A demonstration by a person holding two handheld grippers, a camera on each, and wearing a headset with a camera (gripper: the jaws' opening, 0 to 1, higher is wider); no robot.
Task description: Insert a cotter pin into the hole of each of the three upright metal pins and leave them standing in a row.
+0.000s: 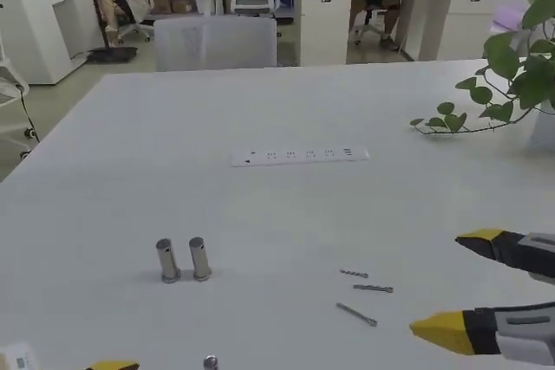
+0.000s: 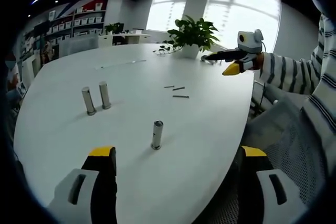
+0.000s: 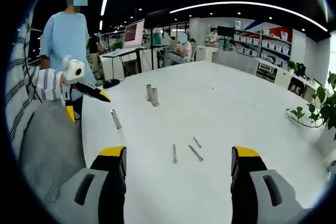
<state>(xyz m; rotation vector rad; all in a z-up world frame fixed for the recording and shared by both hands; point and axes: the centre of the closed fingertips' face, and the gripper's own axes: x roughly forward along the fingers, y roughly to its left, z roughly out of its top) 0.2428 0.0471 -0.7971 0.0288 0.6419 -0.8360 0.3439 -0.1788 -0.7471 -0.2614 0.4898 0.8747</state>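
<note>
Right claw wide open, empty; three thin grey metal cotter pins lie just left of it, long axes roughly left-right.

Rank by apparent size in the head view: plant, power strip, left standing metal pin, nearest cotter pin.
Plant, cut off by the frame
power strip
left metal pin
nearest cotter pin, similar length, far thinner

Your upright pins are bare metal with a soft satin sheen; the cotter pins are thin grey metal. The tabletop is smooth, matt white. Your right gripper has yellow plastic tips. Your sleeve is striped knit cloth.
</note>
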